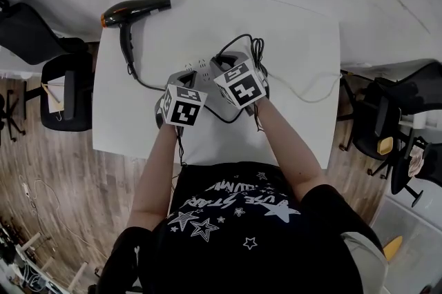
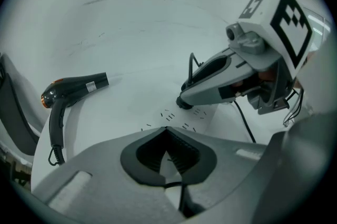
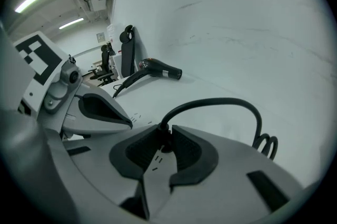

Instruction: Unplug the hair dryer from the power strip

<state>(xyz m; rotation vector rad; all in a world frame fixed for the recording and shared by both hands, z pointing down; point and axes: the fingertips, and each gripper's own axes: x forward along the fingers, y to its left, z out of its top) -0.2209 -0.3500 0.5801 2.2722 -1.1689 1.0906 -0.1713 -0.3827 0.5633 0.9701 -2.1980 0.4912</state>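
With my right gripper (image 3: 166, 129) pinching the plug (image 3: 165, 144) in the power strip (image 2: 179, 120), left gripper (image 2: 166, 129) pressed together over that strip, hair dryer (image 1: 135, 11) well left of it, I should pull straight out without twisting.

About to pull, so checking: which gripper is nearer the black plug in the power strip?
Right. The right gripper is shut on the plug itself; the left gripper sits shut over the power strip further along, clear of the plug.
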